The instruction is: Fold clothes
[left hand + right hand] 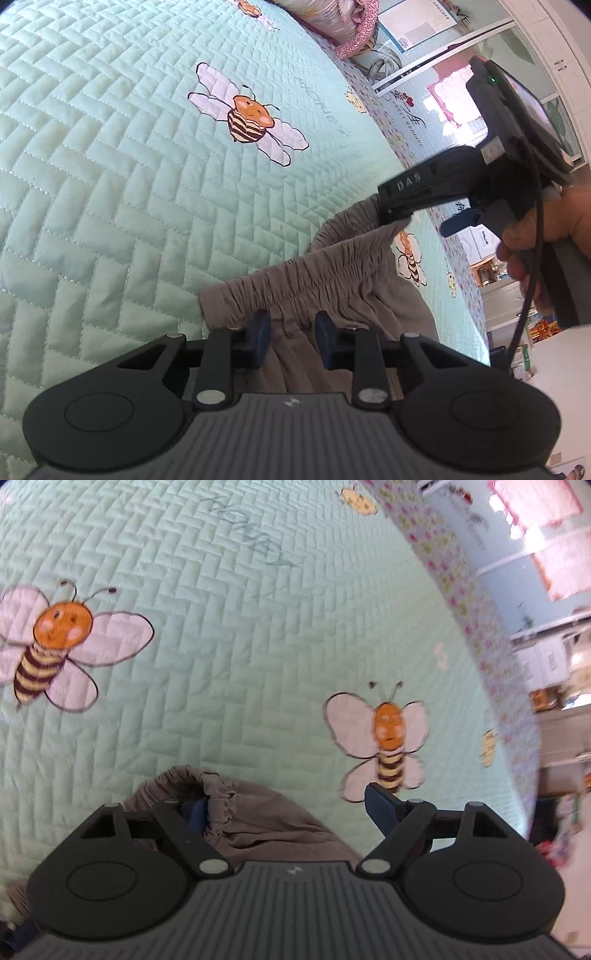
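The grey-brown garment (325,280) lies on the mint quilted bedspread (110,184), its gathered elastic waistband (295,284) running from near left to far right. The left gripper (291,332) sits at the near-left part of that band; its jaws stand partly apart with fabric between them, and pad contact cannot be confirmed. The right gripper (291,808) stands wide open at the far-right end, one blue pad (195,812) against the waistband fold. Only the left wrist view shows the person's hand (546,236) and the full band; the right wrist view shows the open jaw gap.
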The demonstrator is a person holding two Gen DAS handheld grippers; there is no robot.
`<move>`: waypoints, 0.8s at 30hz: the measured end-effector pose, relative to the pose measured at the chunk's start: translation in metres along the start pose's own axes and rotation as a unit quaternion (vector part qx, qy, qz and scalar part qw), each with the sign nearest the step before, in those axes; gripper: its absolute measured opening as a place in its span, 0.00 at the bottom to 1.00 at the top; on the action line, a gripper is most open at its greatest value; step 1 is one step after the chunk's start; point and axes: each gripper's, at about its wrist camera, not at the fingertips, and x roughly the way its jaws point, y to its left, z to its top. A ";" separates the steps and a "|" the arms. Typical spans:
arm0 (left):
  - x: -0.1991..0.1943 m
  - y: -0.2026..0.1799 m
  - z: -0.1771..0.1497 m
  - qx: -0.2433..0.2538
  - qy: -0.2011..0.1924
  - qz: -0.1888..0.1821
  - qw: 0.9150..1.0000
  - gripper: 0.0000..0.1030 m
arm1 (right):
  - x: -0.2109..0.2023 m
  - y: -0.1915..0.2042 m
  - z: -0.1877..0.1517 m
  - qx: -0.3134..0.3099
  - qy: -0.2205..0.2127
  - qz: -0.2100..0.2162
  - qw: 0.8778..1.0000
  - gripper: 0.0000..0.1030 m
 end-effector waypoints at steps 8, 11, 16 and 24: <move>0.003 -0.008 -0.003 0.025 -0.007 0.010 1.000 0.35 | -0.010 0.020 0.004 -0.101 0.025 0.033 0.994 0.82; 0.005 -0.009 -0.003 0.029 -0.006 0.007 1.000 0.40 | -0.018 0.022 0.017 -0.110 0.040 0.054 0.992 0.82; 0.006 -0.008 -0.001 0.024 -0.004 0.001 1.000 0.43 | -0.022 0.042 0.033 -0.167 0.053 0.039 0.984 0.82; 0.009 -0.008 0.000 0.027 -0.002 0.000 1.000 0.43 | -0.011 0.064 0.035 -0.239 0.041 -0.033 0.969 0.80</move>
